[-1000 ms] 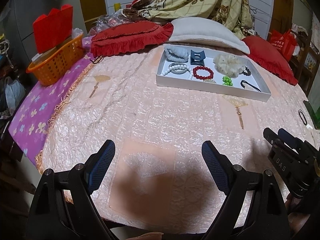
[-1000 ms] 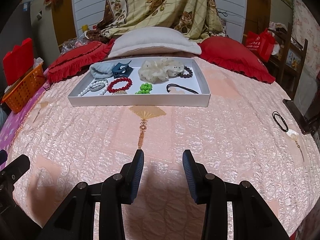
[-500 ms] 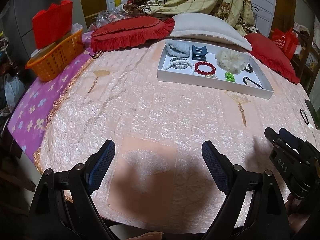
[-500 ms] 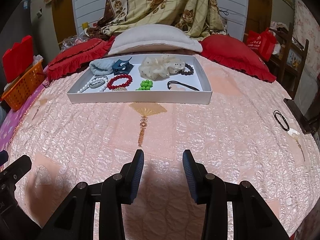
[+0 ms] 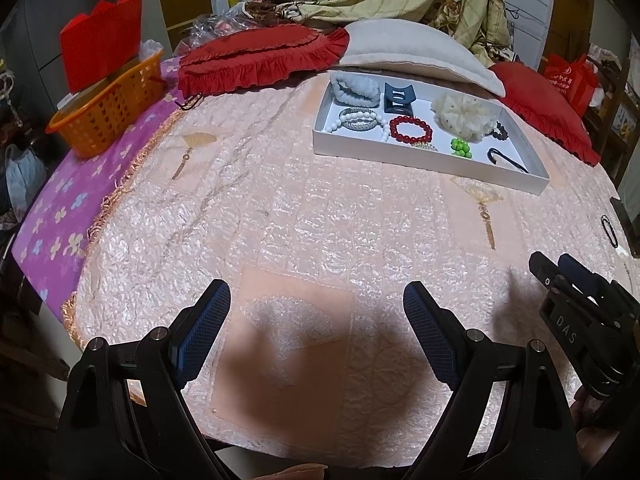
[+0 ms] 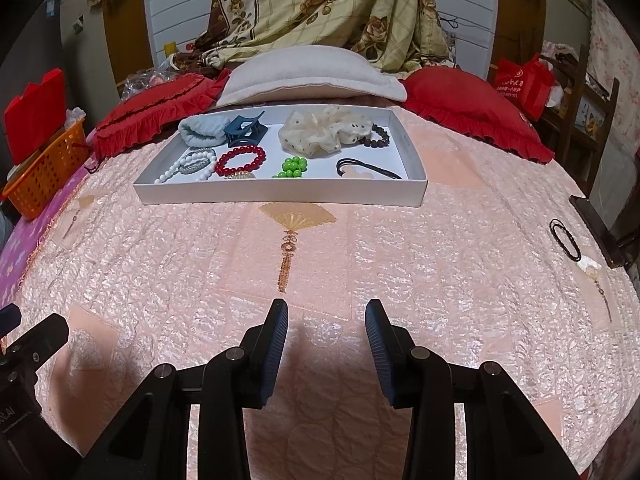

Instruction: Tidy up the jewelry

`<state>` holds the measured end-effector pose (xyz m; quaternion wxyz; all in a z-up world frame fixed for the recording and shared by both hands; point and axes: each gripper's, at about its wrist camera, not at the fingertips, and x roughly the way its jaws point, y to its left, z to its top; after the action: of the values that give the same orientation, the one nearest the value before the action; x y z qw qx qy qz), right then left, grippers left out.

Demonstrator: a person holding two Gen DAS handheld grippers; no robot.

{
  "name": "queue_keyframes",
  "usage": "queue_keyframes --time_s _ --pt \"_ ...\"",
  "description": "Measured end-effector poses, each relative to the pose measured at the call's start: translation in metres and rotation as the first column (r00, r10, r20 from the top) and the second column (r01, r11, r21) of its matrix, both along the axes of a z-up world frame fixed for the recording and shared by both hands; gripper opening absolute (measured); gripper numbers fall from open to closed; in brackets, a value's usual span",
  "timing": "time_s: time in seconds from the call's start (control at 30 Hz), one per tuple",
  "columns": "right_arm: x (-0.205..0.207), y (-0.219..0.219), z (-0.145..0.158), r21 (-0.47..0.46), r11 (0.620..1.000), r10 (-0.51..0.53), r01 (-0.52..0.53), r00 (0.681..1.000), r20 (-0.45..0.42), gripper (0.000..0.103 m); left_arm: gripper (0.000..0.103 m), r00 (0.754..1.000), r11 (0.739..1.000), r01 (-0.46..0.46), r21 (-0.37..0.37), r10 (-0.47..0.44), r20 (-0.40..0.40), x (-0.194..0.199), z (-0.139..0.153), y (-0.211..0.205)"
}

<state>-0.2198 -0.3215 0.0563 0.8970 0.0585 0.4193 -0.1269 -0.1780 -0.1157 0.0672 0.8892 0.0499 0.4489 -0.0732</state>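
1. The left hand-held gripper point(image 5: 316, 328) hovers over the near part of the bed point(image 5: 304, 216) with its jaws spread wide and nothing between them.
2. The right hand-held gripper point(image 6: 326, 340) hangs beside it, jaws part-way apart and empty, with only the pink quilted cover below.
3. The white tray point(image 6: 280, 192) lies toward the far side of the bed, well apart from both grippers, with bare cover in between.
4. In the tray: a red bead bracelet point(image 6: 240, 160) near the middle, a white bead strand point(image 6: 180, 168) at its left, a green bead cluster point(image 6: 294, 166), a blue claw clip point(image 6: 245, 130), a light blue scrunchie point(image 6: 200, 130), a cream scrunchie point(image 6: 324, 130), a dark bead bracelet point(image 6: 380, 136) half tucked behind the cream one, and a black cord piece point(image 6: 360, 168), possibly a hair tie.
5. A black hair tie point(image 6: 565, 239) lies outside the tray, near the bed's right edge.
6. Behind the tray sit a white pillow point(image 6: 308, 74) and red frilled cushions point(image 6: 156, 116).
7. An orange basket point(image 5: 108, 108) stands at the left edge on the purple sheet.
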Motion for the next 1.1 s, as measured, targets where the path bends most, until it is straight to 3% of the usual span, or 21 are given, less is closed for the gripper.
queue_keyframes --time_s 1.1 --pt "0.0044 -0.0018 -0.0073 0.012 1.0 0.0 0.0 1.0 -0.019 0.038 0.088 0.999 1.0 -0.008 0.01 0.009 -0.04 0.0084 -0.0103 0.0005"
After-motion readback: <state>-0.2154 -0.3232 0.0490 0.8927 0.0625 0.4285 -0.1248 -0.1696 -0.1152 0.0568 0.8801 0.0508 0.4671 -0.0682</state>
